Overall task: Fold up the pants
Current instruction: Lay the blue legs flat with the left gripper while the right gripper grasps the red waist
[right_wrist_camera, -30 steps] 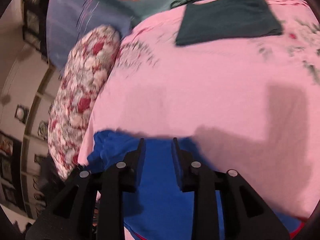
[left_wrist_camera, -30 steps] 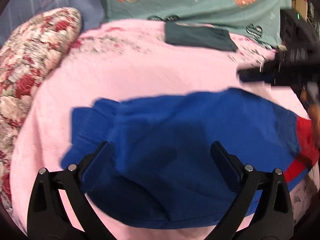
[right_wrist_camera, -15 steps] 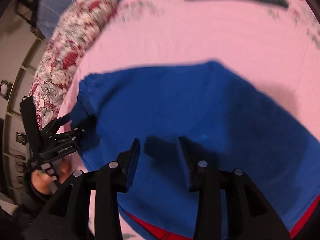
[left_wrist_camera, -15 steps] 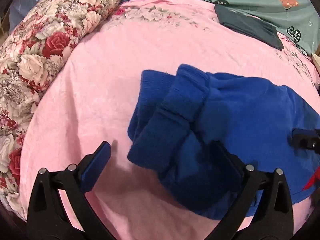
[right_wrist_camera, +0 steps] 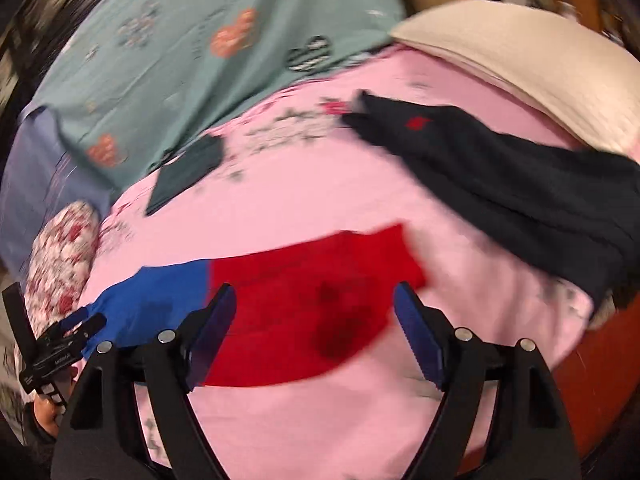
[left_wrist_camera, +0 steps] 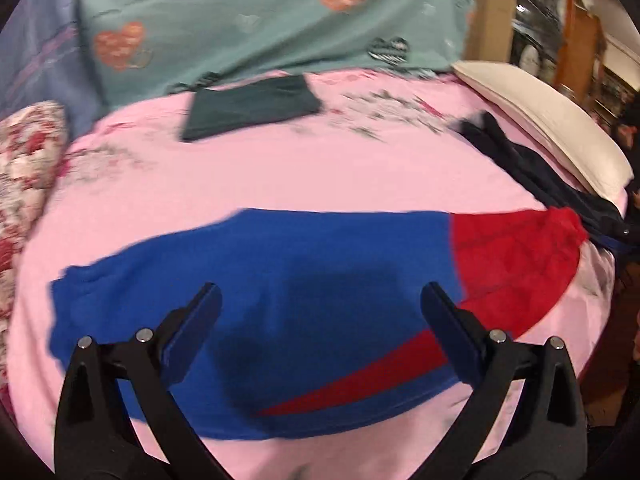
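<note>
Blue-and-red pants (left_wrist_camera: 304, 304) lie spread flat across the pink bed sheet (left_wrist_camera: 280, 176), red end toward the cream pillow (left_wrist_camera: 552, 136); we note a folded dark green garment (left_wrist_camera: 252, 106) near the teal heart-print cover (left_wrist_camera: 260, 20), a dark navy garment (right_wrist_camera: 520, 184) beside the pillow, and a floral cushion (right_wrist_camera: 60, 256) at the opposite edge. Our left gripper (left_wrist_camera: 320, 312) hangs over the blue part, fingers released and empty; our right gripper (right_wrist_camera: 314, 316), fingers just opened and gripping nothing, hangs over the red part.

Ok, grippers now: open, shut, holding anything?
Left gripper: open, holding nothing, above the pants.
Right gripper: jaws have just been opening; open, nothing held, above the pants' red end.
</note>
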### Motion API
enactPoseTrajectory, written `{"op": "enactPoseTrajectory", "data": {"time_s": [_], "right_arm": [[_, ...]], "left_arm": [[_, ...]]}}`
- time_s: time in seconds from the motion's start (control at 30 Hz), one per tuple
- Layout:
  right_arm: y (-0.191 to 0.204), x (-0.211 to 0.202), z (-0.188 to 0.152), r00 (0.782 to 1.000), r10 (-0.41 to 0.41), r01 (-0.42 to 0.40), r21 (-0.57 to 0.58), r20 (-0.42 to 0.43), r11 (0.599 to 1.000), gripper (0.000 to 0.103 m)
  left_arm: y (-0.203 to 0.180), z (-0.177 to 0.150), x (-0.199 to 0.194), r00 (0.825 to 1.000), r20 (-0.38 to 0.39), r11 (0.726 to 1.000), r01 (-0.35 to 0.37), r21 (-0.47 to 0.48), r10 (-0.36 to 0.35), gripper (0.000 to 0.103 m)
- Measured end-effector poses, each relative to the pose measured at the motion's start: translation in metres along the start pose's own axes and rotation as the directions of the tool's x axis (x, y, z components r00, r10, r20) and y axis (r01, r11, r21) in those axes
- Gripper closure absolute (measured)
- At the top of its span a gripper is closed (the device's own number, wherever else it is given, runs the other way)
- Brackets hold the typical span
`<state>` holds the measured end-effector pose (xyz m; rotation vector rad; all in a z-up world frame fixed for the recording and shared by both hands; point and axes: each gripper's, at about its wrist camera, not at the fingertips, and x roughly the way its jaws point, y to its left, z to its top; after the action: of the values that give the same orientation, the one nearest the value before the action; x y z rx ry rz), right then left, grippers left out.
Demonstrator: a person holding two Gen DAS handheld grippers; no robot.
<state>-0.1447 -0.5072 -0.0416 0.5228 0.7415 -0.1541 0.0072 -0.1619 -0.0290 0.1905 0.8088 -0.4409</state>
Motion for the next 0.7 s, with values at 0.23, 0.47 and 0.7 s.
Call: {"op": "enactPoseTrajectory", "data": {"time_s": [0.23,0.47,0.7], "right_arm": [[-0.031,0.046,-0.012,0.998,0.033,-0.026,0.105,-0.062,0.994,0.022],[-0.024,0.08,0.006,0.986,0.16,-0.153,0.123,-0.053,0.98,0.068],[0.02,0.047,0.013,0.989,0.142,-0.143,0.009,0.033,0.99,0.076]], "left_arm": [[-0.011,-0.008,0.08,0.981,-0.186,0.998,-0.06,-0.025,0.055,0.002],[0.003,-0.005,0.093,0.98,-0.186,0.994,-0.084,-0.071,0.07,0.002],[0.009,-0.004,0.07,0.989,-0.127,0.995,-0.082,-0.063,0.073,0.002]]}}
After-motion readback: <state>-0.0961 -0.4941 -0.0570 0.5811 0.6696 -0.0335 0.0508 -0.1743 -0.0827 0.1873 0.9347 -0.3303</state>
